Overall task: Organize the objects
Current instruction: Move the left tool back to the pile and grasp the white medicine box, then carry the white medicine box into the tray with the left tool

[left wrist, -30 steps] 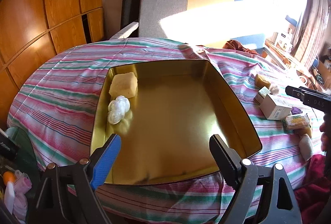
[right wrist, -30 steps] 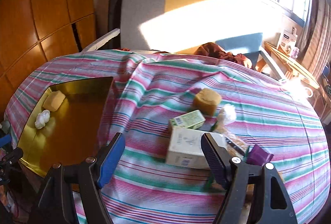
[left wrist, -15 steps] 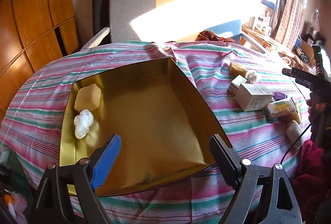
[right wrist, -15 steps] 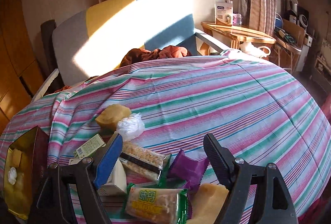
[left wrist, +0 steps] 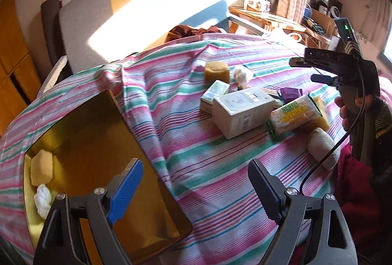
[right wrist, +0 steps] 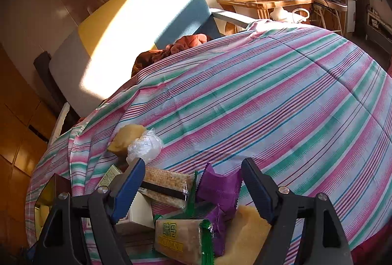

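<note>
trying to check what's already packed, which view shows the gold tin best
The left wrist view: the gold tin lies open below the camera, showing a yellow sponge and a white wad by its left wall. The right wrist view catches only a corner of the tin at its left edge, the inside mostly hidden.

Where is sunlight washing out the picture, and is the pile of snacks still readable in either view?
Left wrist: sun blows out the sofa back to white; the white box and cracker pack stay sharp, the tin sits in warm shade. Right wrist: same glare on the sofa, fisheye bulges the striped cloth, and the cracker pack between the jaws is shadowed but legible.
</note>
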Action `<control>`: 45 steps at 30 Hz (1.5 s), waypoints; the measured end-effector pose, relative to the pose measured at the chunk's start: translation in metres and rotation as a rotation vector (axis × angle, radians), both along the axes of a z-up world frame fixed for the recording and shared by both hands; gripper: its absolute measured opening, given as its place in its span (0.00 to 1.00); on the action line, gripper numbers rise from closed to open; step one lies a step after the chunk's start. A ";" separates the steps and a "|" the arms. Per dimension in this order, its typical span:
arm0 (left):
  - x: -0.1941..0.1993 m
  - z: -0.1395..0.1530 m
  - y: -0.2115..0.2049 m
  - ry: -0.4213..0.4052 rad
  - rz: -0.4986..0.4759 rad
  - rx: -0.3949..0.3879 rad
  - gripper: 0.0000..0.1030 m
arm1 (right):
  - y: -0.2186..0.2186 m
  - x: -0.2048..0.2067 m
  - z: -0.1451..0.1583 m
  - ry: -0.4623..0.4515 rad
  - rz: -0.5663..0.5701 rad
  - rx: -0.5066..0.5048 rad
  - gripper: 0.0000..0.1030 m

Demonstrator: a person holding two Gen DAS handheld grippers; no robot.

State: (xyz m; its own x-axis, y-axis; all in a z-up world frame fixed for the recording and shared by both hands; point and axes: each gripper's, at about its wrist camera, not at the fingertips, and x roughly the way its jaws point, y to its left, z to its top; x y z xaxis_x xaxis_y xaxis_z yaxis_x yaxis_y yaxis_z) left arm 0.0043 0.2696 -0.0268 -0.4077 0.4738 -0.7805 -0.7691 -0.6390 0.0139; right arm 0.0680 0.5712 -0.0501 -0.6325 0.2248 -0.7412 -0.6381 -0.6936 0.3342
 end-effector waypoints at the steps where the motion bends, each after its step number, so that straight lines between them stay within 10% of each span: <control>1: -0.001 -0.002 0.009 0.005 -0.023 -0.016 0.86 | -0.002 -0.002 0.000 -0.007 0.010 0.007 0.80; 33: -0.037 -0.055 0.174 0.074 -0.547 -0.260 0.98 | 0.014 0.004 -0.003 0.058 0.003 -0.117 0.80; 35: -0.036 -0.060 0.174 0.036 -0.549 -0.261 0.77 | 0.014 0.003 -0.004 0.053 0.004 -0.117 0.80; 45: -0.018 -0.050 0.129 -0.070 -0.342 -0.155 0.50 | 0.017 0.003 -0.009 0.036 -0.009 -0.123 0.80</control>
